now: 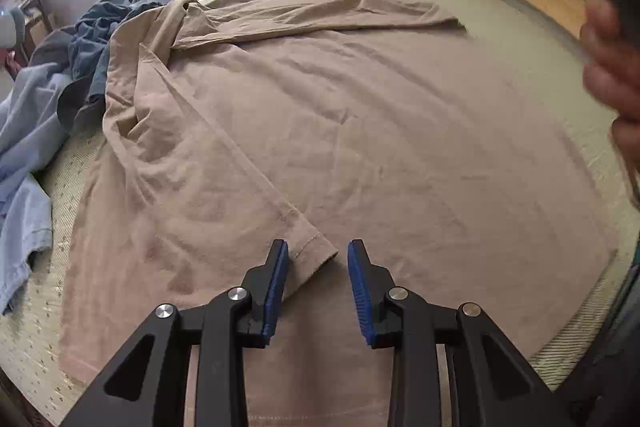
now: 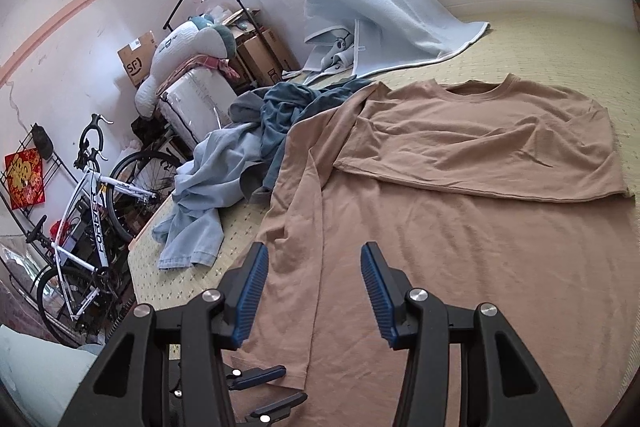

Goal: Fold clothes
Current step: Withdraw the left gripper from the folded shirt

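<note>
Left gripper (image 1: 317, 259) hangs low over a tan long-sleeved T-shirt (image 1: 360, 131), its blue-padded jaws spread apart and holding nothing, with the cuff (image 1: 316, 251) of one sleeve lying just ahead of and between the jaw tips. Taking the shirt as the landmark and going left to right: to its left, touching its edge, sits a rumpled heap of clothes, a pale blue garment (image 2: 208, 195) nearest and a dark blue one (image 2: 296, 115) behind it. The shirt itself lies spread on a woven yellow-green bed mat (image 2: 540, 43), neckline (image 2: 480, 87) at the far end. Its left sleeve (image 1: 224, 163) is laid diagonally across the body, and the other sleeve (image 2: 480, 155) is folded across the chest below the neckline; the lower body lies flat with shallow wrinkles. Right gripper (image 2: 313, 291) hovers higher above the shirt's near left part, jaws likewise wide apart and empty. At the far right a person's hand (image 1: 612, 75) shows blurred, gripping the tool. The shirt looks like thin, soft knit: light, limp, not fragile, likely to sag and drag wrinkles if lifted by one point. A sensible hold would be a pinch through a hem, cuff or shoulder seam, where the doubled cloth gives the pads more to bite.
</note>
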A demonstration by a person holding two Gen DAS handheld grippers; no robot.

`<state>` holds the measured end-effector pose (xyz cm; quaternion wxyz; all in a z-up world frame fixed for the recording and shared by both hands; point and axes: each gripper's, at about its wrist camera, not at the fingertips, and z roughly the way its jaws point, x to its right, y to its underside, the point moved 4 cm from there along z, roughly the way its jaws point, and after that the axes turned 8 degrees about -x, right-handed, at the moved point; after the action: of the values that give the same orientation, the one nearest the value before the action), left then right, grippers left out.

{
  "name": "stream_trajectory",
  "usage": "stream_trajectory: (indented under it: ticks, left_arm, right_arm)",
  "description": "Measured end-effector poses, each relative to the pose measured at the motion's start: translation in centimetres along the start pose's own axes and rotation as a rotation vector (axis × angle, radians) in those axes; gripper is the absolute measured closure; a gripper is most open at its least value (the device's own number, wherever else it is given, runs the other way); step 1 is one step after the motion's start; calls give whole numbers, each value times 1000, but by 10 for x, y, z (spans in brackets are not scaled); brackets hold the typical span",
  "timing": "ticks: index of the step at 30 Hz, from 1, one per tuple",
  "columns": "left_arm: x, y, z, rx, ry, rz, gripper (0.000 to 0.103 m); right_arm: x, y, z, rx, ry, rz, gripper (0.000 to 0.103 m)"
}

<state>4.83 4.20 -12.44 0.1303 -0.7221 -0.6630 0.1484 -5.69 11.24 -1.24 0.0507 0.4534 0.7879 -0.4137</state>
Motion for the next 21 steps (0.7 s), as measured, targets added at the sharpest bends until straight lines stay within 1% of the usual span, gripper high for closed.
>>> stream_trajectory:
  ticks: [2,3,6,8,9,11,15,19,21]
  left_arm:
    - [3,0,3,0,-25,15,70]
    - [1,-1,0,8,-21,8,70]
    - [-11,-6,-16,52,23,-43,71]
    - [-19,-10,-27,81,53,-77,96]
    - [-23,-11,-33,96,68,-94,98]
    - [-31,-15,-44,125,98,-128,100]
    - [-48,-21,-67,183,157,-196,101]
    - [-81,-44,-125,305,216,-290,102]
    - [-97,-56,-152,360,244,-319,102]
  right_arm:
    - [1,0,-2,4,1,3,52]
    - [2,0,-3,6,1,4,52]
    - [3,1,-6,8,0,3,52]
    - [4,1,-7,9,0,4,52]
    - [5,1,-8,9,1,5,52]
    - [6,1,-9,10,1,6,52]
    - [7,0,-10,14,0,11,51]
    - [10,-2,-12,21,-6,19,51]
    - [11,-3,-13,23,-12,22,51]
